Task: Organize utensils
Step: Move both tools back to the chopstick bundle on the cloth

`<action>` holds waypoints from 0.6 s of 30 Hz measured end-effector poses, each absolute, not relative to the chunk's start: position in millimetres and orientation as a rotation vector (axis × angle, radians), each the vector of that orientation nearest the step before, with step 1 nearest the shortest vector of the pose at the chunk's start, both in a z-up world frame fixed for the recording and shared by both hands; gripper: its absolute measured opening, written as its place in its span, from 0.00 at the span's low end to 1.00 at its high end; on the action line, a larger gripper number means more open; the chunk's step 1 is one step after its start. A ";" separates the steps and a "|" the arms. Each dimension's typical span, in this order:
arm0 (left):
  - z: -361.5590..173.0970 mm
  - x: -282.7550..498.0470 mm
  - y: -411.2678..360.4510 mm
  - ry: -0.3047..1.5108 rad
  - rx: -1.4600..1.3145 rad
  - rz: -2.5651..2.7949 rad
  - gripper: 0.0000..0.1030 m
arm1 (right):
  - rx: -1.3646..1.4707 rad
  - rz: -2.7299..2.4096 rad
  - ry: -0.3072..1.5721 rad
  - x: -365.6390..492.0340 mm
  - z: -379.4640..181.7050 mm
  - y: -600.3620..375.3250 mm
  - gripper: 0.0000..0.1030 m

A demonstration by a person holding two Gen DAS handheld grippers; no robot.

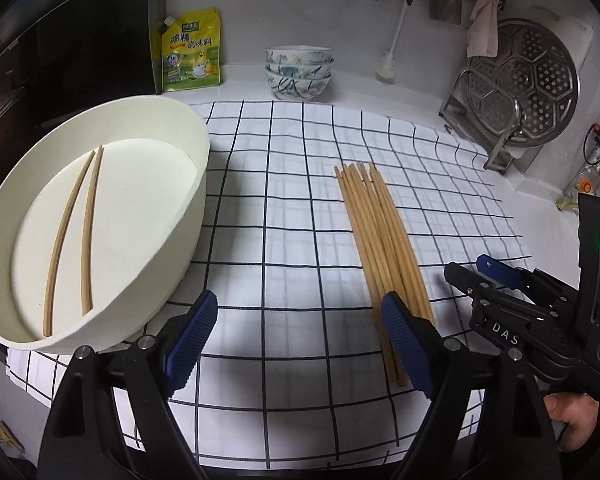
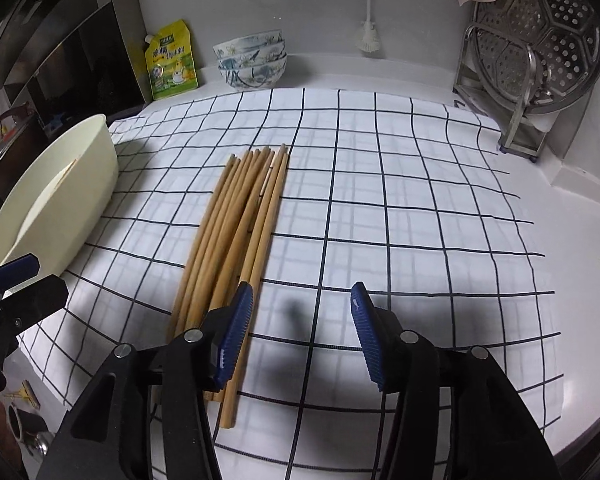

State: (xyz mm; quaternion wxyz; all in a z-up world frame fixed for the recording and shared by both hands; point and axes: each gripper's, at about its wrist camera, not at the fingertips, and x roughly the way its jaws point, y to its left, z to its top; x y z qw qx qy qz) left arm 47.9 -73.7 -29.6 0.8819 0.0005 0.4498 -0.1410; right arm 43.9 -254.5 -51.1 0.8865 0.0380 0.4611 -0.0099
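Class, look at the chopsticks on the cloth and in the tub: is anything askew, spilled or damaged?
Nothing spilled or broken. The chopstick pile on the checked cloth lies loose and uneven, a few crossing. Two chopsticks lie side by side in the tub.

Two fisheye views look steeply down along gripper fingers at a checked cloth [image 1: 284,208] on a counter, facing the back wall. The left view sits close above the cloth's near left edge, the right one nearer its middle. Both share the chopstick pile [image 1: 384,240] [image 2: 236,232], white tub [image 1: 172,216] [image 2: 80,184] and stacked bowls [image 1: 299,73] [image 2: 252,65].
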 end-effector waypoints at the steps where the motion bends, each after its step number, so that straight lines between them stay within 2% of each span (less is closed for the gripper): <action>1: -31.3 48.3 -74.1 0.938 0.005 -0.288 0.81 | 0.079 -0.018 0.963 45.8 -54.1 -254.6 0.48; 4: -36.8 50.5 -74.5 0.948 0.009 -0.275 0.84 | 0.081 -0.003 0.972 50.8 -61.4 -253.3 0.49; 18: -44.4 56.1 -81.9 0.963 0.020 -0.264 0.86 | 0.023 0.009 0.995 63.2 -72.9 -244.2 0.49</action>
